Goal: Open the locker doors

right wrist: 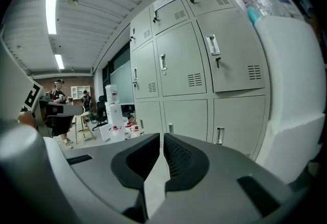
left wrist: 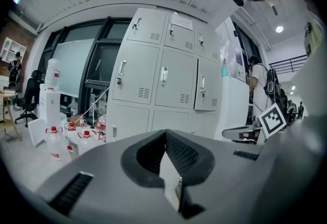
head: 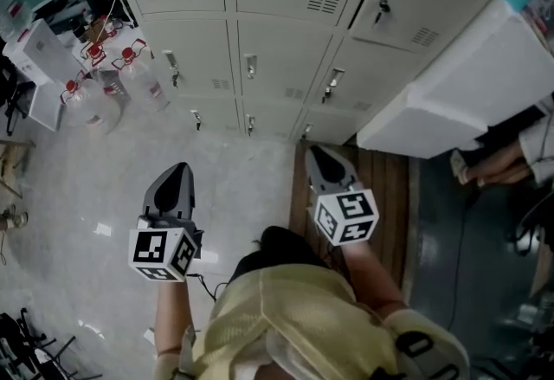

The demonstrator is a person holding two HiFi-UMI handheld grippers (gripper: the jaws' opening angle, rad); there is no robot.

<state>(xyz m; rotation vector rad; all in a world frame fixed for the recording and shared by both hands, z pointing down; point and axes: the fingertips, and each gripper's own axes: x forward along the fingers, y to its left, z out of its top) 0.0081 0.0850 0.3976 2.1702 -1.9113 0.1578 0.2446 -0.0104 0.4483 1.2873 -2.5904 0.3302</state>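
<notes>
the lockers stand ahead with their doors closed, bottles on the floor at their left, and the left hand-held gripper and right hand-held gripper both clenched empty, apart from them

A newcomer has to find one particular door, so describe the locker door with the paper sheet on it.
Find the pale locker bank standing between the red-capped water jugs on the floor and the big white unit. Go to its top row, middle column. That door alone carries a white paper sheet near its upper edge; its neighbours have none.
</notes>
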